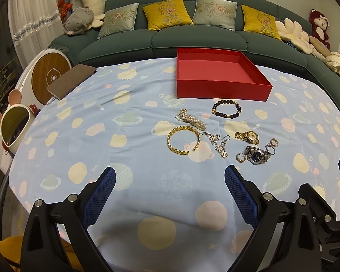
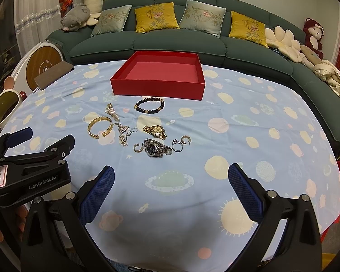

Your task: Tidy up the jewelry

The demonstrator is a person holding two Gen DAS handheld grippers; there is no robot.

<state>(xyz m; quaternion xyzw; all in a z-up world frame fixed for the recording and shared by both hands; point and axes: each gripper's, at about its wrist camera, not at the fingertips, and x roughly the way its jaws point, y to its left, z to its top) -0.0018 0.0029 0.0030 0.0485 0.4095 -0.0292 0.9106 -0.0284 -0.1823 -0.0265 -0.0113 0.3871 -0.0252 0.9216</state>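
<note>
nearest, the left hand-held gripper (image 1: 170,176) and right hand-held gripper (image 2: 171,175) hang over the bench (image 2: 249,170), both spread wide and empty. just beyond lies the silver watch (image 2: 157,147): fairly heavy, slick links, best pinched across the band. the small hoops and ring (image 2: 177,145) are light and likely to skid on the cloth. the gold bangle (image 1: 184,139) is stiff, so grip its rim. farther back, the bead bracelet (image 2: 149,105) looks stretchy, just before the empty red box (image 2: 157,87).
</note>
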